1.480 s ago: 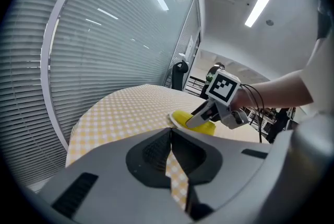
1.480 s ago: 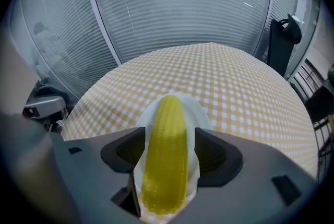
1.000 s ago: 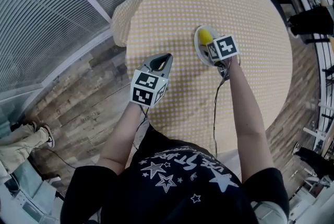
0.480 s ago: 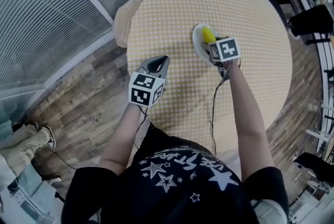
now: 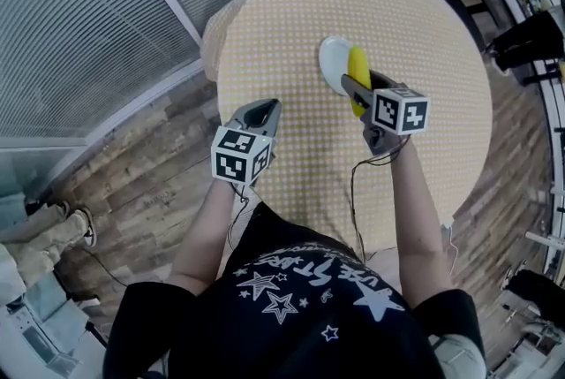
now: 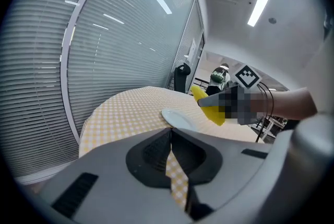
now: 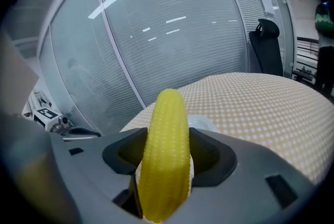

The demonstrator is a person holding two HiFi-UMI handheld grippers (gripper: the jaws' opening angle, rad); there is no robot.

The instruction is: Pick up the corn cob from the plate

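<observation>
**Corn cob clamped in the right fingers, pointing forward**

A round bench [image 5: 424, 33] in checked cloth carries a white plate [image 5: 330, 59]. The right gripper [image 5: 355, 87] has its fingers closed on the yellow corn cob [image 5: 358, 66]. The cob's long axis runs ahead along them, over the plate's right edge, seemingly lifted clear. The left gripper [image 5: 263, 110] sits farther off, fingers almost together, empty.
</observation>
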